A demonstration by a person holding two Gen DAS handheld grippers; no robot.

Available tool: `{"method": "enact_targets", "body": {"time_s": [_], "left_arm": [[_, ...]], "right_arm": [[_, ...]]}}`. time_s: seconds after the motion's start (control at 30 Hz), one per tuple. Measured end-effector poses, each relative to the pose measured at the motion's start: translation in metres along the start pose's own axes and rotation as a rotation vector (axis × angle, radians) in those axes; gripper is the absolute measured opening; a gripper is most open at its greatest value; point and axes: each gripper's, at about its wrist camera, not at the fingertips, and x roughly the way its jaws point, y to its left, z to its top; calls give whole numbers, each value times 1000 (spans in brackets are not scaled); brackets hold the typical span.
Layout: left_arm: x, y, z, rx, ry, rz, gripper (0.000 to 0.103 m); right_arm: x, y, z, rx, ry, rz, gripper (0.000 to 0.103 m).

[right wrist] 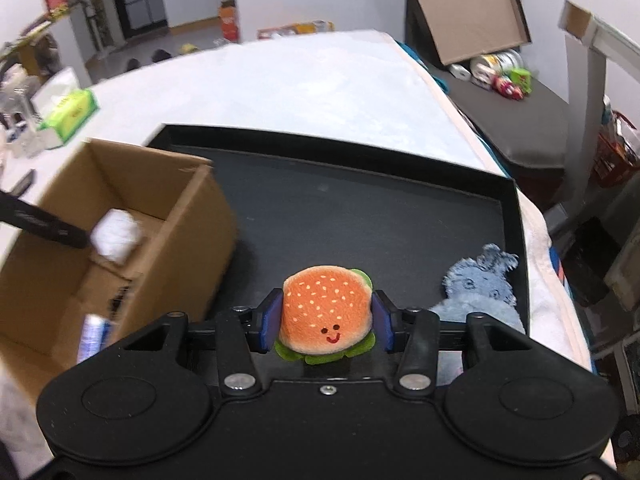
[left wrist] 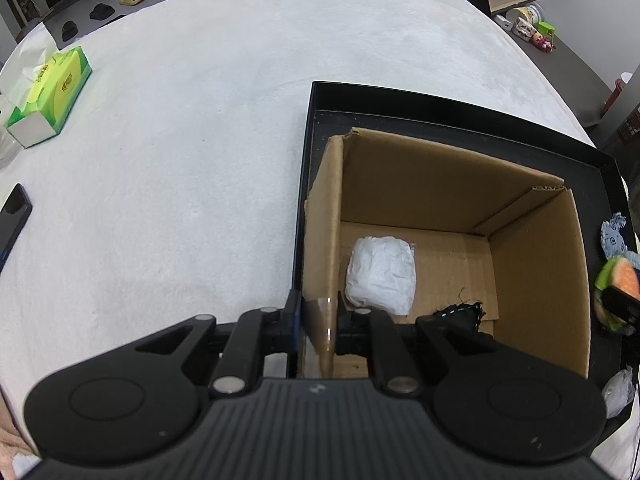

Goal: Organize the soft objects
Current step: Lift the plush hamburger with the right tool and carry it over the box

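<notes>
Right gripper (right wrist: 326, 326): it holds the burger toy (right wrist: 326, 316). The two blue pads (right wrist: 269, 320) press on the toy's sides, so the jaws stand about half open around it.
Left gripper (left wrist: 316, 328): it is closed tight on the near left wall of the cardboard box (left wrist: 532, 280). It looks like it keeps the box steady.
Burger toy: it is soft and orange, with a smile and green felt around the bottom. It seems to be lifted just above the black tray (right wrist: 360, 208), near the tray's near edge.
Cardboard box: it stands open in the left part of the black tray.
Inside the box: a white crumpled bundle (left wrist: 380, 276) lies on the bottom by the left wall. A small dark thing (left wrist: 460, 312) lies by the near wall. I cannot tell what it is.
Blue fuzzy toy (right wrist: 480, 292): it lies on the tray near the right corner, just beside the burger toy.
Done so far: two things seem to be in the box.
Left to do: the burger toy has to go into the box. The blue fuzzy toy is not picked up yet.
</notes>
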Motion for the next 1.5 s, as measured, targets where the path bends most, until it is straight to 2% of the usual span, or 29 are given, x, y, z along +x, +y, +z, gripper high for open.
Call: {"method": "enact_targets", "body": {"time_s": [0.3, 0.6, 1.0, 1.33, 1.5], "left_arm": [[0, -2, 0, 4, 1, 4, 12], [2, -4, 0, 19, 7, 6, 12], [3, -5, -1, 31, 6, 6, 12], [3, -4, -1, 54, 8, -5, 13], [2, -6, -3, 94, 7, -15, 13]], "right_arm": [[-39, 31, 9, -44, -67, 135, 46], [-34, 75, 10, -133, -52, 245, 46], [-15, 108, 13, -202, -36, 256, 46], [-12, 119, 8, -223, -25, 267, 64], [-14, 114, 8, -206, -24, 260, 65]]}}
